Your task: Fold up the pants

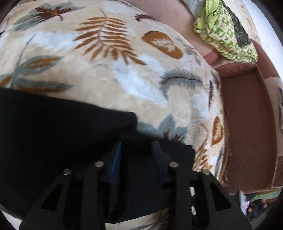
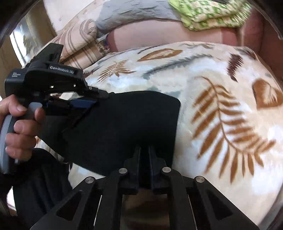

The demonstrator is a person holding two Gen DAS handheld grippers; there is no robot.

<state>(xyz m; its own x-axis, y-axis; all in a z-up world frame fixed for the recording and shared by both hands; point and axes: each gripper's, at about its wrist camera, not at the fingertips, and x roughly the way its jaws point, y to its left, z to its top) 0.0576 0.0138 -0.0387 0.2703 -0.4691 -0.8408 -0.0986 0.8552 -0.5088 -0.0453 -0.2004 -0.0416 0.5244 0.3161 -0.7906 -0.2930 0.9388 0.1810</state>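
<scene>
The black pants (image 2: 123,123) hang as a folded panel above a leaf-patterned blanket (image 2: 221,106). My right gripper (image 2: 145,150) is shut on the pants' near lower edge. My left gripper (image 2: 99,99) shows at the left of the right wrist view, held by a hand, pinching the pants' upper left corner. In the left wrist view the pants (image 1: 53,132) fill the lower left, and black cloth runs between the left gripper's (image 1: 137,146) blue-padded fingers, which stand a little apart around it.
The blanket (image 1: 115,70) covers a bed. A green patterned bundle (image 1: 222,31) lies at the far right corner, also in the right wrist view (image 2: 208,14). A reddish-brown sofa edge (image 1: 247,123) borders the right. Beige pillows (image 2: 79,40) lie at the far left.
</scene>
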